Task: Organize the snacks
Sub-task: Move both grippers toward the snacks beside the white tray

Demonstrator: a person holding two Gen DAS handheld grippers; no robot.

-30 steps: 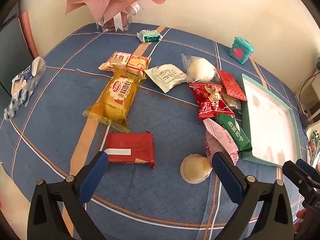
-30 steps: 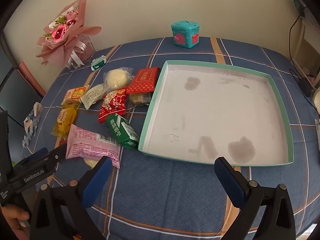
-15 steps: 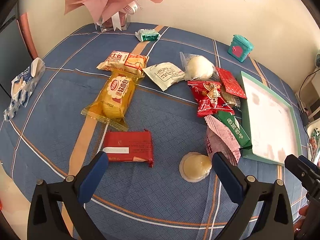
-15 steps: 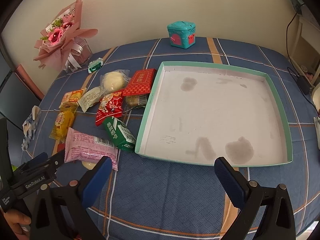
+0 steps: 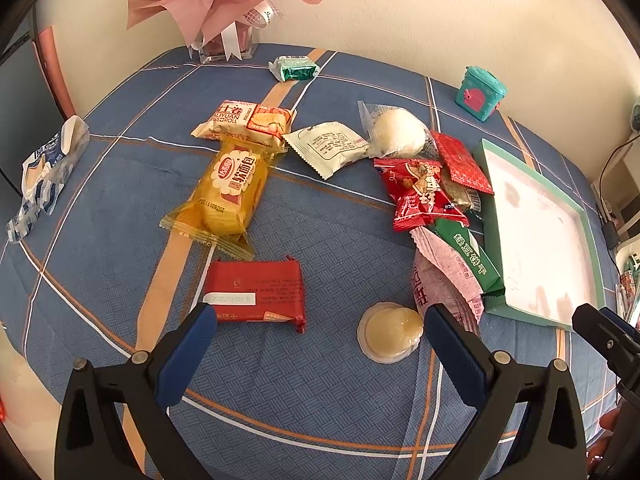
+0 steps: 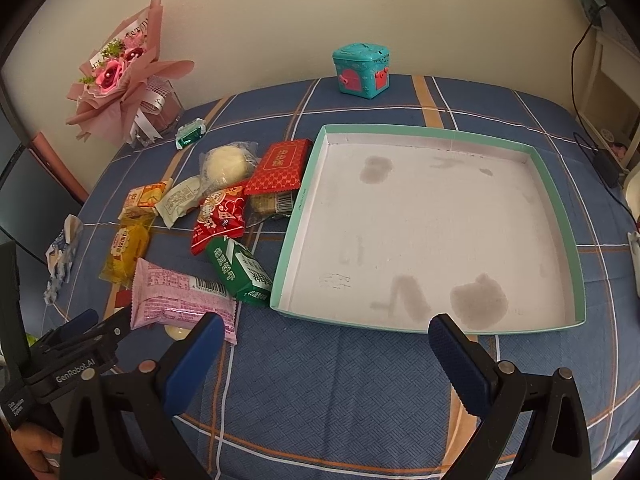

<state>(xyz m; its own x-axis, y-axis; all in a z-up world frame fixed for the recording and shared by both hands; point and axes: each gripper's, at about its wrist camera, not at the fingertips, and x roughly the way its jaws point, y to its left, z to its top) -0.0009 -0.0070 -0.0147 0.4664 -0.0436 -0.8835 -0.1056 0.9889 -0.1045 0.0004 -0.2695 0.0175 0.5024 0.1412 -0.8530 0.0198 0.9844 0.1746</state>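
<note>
Several wrapped snacks lie on the blue checked tablecloth left of an empty teal-rimmed tray (image 6: 556,216) (image 5: 494,200). Nearest my left gripper (image 5: 320,334), which is open and holds nothing, are a flat red packet (image 5: 256,294) and a pale jelly cup (image 5: 390,332). Farther off lie a yellow bread pack (image 5: 228,192), a red snack bag (image 5: 420,196) and a green biscuit pack (image 5: 470,256). My right gripper (image 6: 326,342) is open and hovers at the tray's near edge, with a pink pack (image 6: 180,300) at its left finger.
A pink bouquet in a glass vase (image 6: 128,80) and a teal toy box (image 6: 362,70) stand at the back by the wall. A crumpled blue-white wrapper (image 5: 44,168) lies at the table's left edge. Cables and furniture are at the right.
Both grippers have drifted slightly forward and lower toward the table; the snacks and the tray have not moved. Both stay open.
</note>
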